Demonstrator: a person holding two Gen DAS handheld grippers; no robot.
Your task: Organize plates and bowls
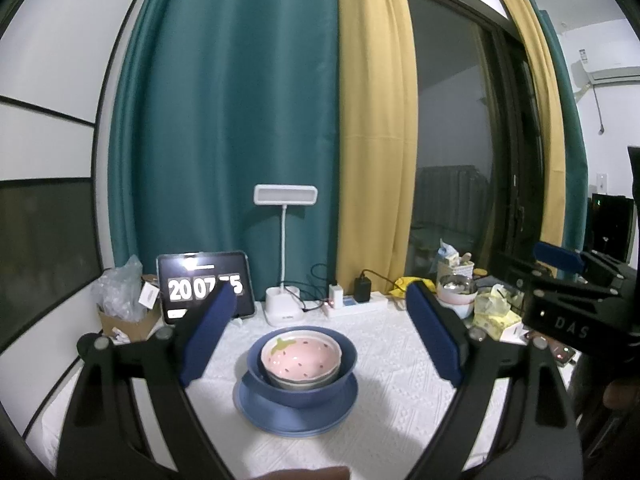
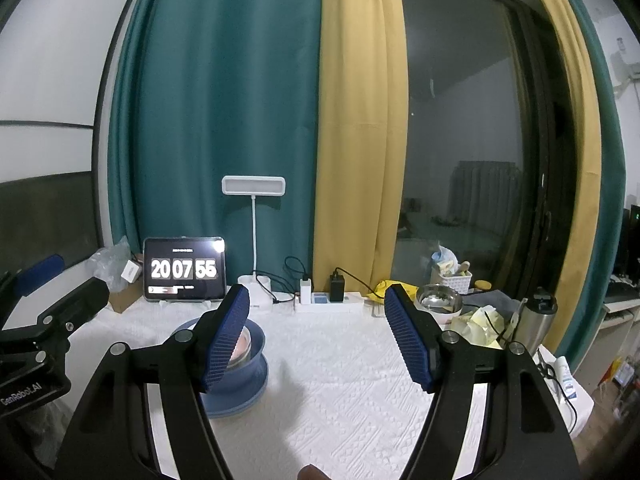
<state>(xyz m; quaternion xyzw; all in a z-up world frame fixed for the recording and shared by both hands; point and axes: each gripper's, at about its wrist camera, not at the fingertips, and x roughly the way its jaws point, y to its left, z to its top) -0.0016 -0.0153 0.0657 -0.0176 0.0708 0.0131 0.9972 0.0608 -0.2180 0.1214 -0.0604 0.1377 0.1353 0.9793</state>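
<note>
A pink strawberry bowl [image 1: 301,357] sits nested in a blue bowl [image 1: 304,390], which stands on stacked blue plates [image 1: 296,416] on the white tablecloth [image 1: 384,412]. My left gripper [image 1: 320,300] is open and empty, held above and in front of the stack, apart from it. In the right wrist view the stack [image 2: 244,376] lies at lower left, partly hidden behind a finger. My right gripper [image 2: 318,304] is open and empty over the cloth, right of the stack.
At the back stand a tablet clock [image 2: 185,270], a white desk lamp [image 2: 253,236], a power strip with chargers [image 2: 328,300], a metal bowl [image 2: 438,300], a steel tumbler [image 2: 534,320], yellow wrappers [image 2: 480,324] and a cardboard box with plastic [image 1: 124,312]. Curtains hang behind.
</note>
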